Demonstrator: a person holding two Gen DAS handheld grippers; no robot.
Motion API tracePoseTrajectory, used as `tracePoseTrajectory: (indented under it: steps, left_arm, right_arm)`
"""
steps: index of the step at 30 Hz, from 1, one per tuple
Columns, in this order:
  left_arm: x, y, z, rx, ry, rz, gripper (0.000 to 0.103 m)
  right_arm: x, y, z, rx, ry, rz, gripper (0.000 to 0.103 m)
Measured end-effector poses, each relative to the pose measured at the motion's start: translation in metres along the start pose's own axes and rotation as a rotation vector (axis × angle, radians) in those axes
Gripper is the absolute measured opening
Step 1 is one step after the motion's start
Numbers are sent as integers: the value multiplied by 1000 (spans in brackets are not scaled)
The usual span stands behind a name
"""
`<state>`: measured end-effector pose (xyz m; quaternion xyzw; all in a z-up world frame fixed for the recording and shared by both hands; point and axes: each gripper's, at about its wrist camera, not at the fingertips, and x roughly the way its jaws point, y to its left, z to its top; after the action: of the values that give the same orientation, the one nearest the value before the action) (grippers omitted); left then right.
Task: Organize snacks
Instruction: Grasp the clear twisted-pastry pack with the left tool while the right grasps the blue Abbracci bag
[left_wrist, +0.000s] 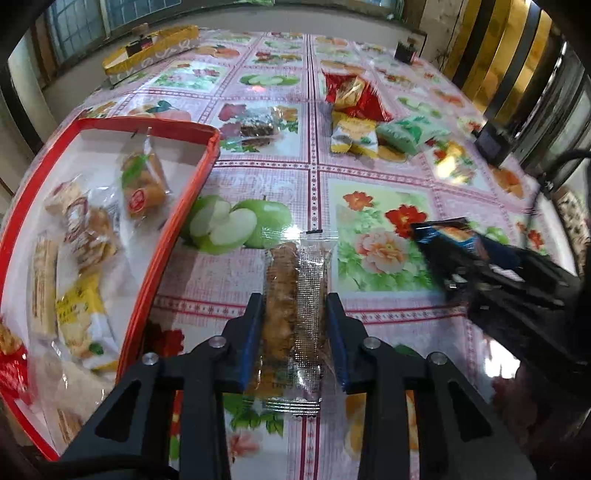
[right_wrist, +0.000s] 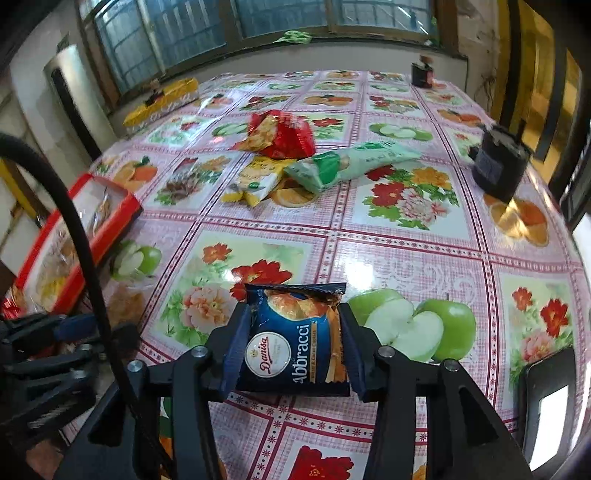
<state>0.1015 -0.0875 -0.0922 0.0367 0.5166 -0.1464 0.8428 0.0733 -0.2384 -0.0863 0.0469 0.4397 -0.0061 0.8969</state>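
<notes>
On the floral tablecloth (right_wrist: 406, 254), left fingers (left_wrist: 255, 321) pinch a clear-wrapped bar (left_wrist: 293, 295), right fingers (right_wrist: 236, 343) a blue packet (right_wrist: 295, 339).

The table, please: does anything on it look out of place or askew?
Nothing is spilled or damaged. Four packets still lie loose outside the red box: a red packet, yellow packet and green packet heaped crookedly together, and a clear packet alone nearby.

Your table cover (right_wrist: 406, 251) is shiny, smooth plastic with bright spots of light on it. Your clear snack wrapper (left_wrist: 295, 295) is thin, crinkly see-through plastic. Your blue cookie bag (right_wrist: 295, 339) looks glossy. The red box (left_wrist: 177, 206) looks like shiny card
</notes>
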Motion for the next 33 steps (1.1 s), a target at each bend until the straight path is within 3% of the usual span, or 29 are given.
tracePoseTrajectory:
  steps: [6, 9, 10, 12, 15, 19, 21, 23, 29, 33]
  left_arm:
    - [-33, 15, -9, -48, -37, -73, 35]
    - [-51, 21, -9, -54, -76, -82, 35]
    - [-56, 24, -10, -60, -83, -92, 35]
    - [-67, 33, -10, -79, -99, -113, 35]
    - [-80, 51, -11, -117, -122, -110, 35]
    - [-90, 71, -17, -160, -134, -110, 35]
    - [-91, 79, -19, -172, -134, -108, 35]
    - [-91, 84, -21, -184, -128, -105, 35]
    - [-99, 97, -19, -201, -154, -90, 35]
    - [-109, 118, -17, -233, -186, -57, 35]
  right_arm:
    - [-5, 18, -6, -61, -37, -88, 43]
    - [-15, 24, -7, -38, -60, -17, 32]
    - [-22, 25, -6, -13, -72, 26, 21]
    - [-30, 31, -1, 22, -78, 90, 14]
    - [-33, 49, 4, -22, -93, 48, 11]
    - [-24, 50, 3, -12, -44, 122, 13]
    - [-20, 51, -2, -9, -18, 125, 29]
    - [-17, 52, -6, -10, -4, 119, 55]
    - [-2, 66, 0, -32, 37, 5, 55]
    - [3, 83, -5, -125, 45, -111, 46]
